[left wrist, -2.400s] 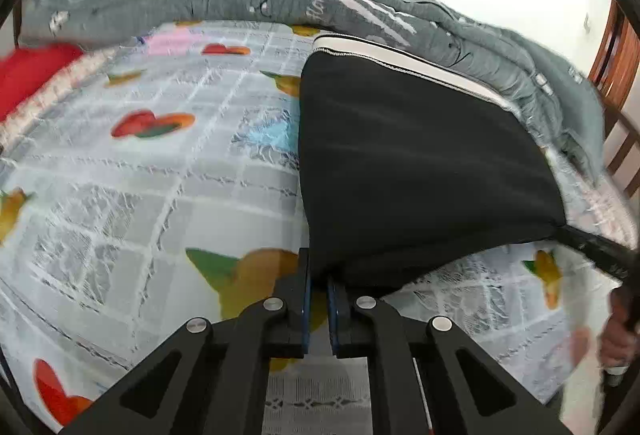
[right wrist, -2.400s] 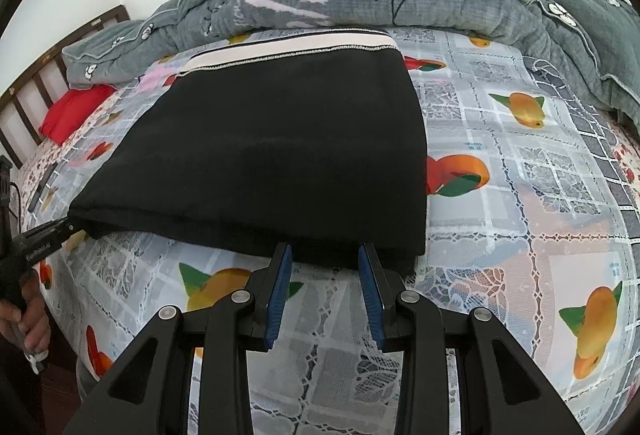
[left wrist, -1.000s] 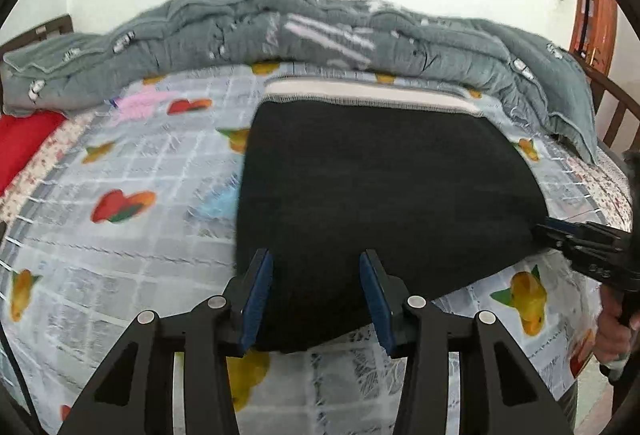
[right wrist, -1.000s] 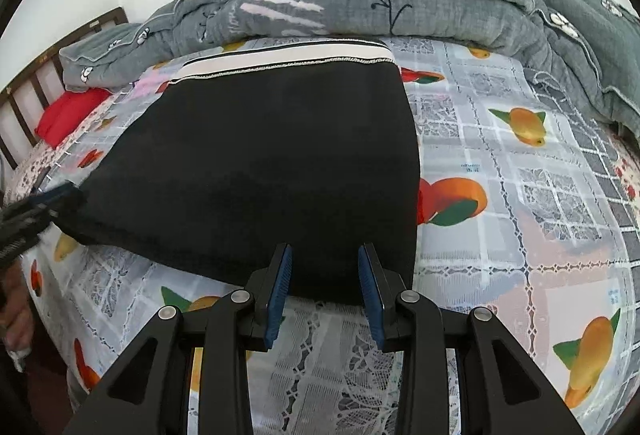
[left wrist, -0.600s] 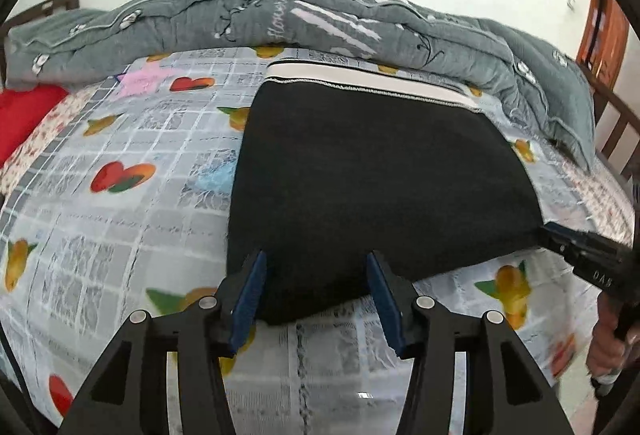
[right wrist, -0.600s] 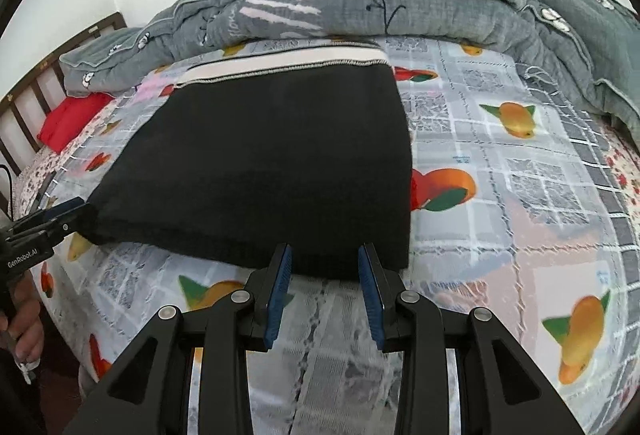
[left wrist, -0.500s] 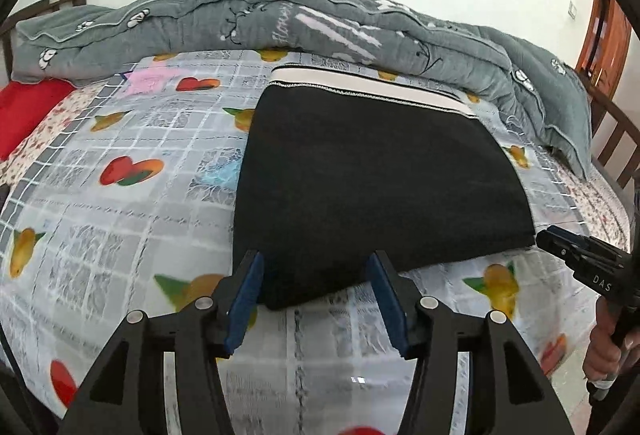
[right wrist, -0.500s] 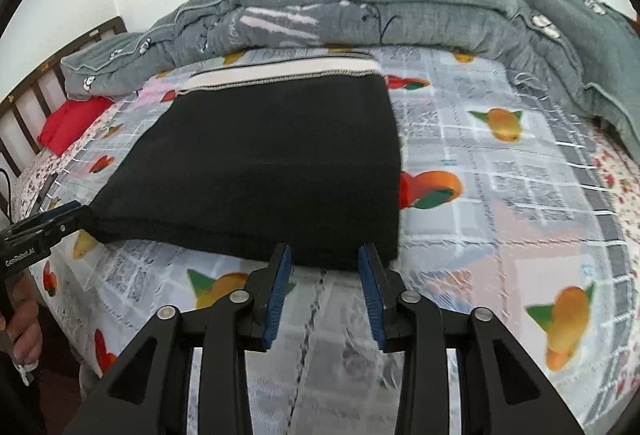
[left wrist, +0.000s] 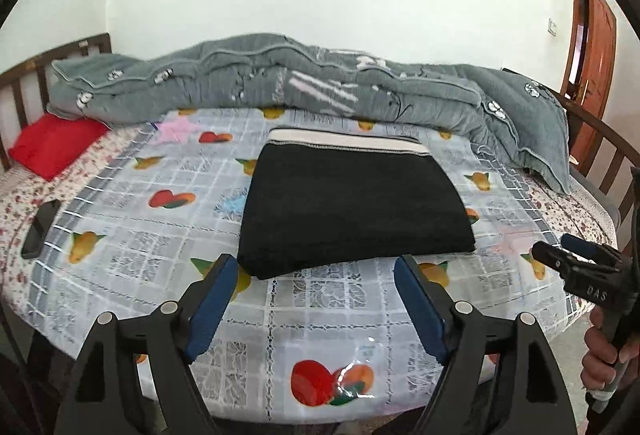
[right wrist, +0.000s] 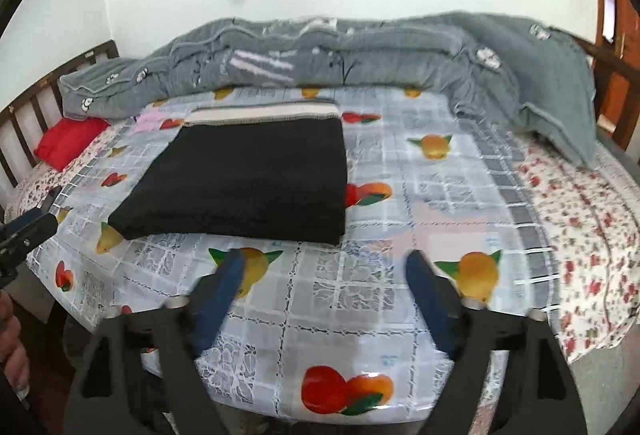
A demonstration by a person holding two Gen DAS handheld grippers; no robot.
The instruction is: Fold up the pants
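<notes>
I've got the black pants [left wrist: 352, 211] lying folded into a flat rectangle on the fruit-print sheet [left wrist: 320, 319], pale waistband toward twelve o'clock, just short of the grey quilt [left wrist: 280, 83]. My left gripper [left wrist: 314, 279] hangs at six o'clock of the pants, blue pads spread wide, nothing between them. My right gripper [right wrist: 324, 271] is spread too, empty, apart from the cloth. Red pillow [left wrist: 56, 143] at nine o'clock.

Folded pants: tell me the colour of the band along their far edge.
Cream-white band on the black pants; the left wrist view shows it best.
</notes>
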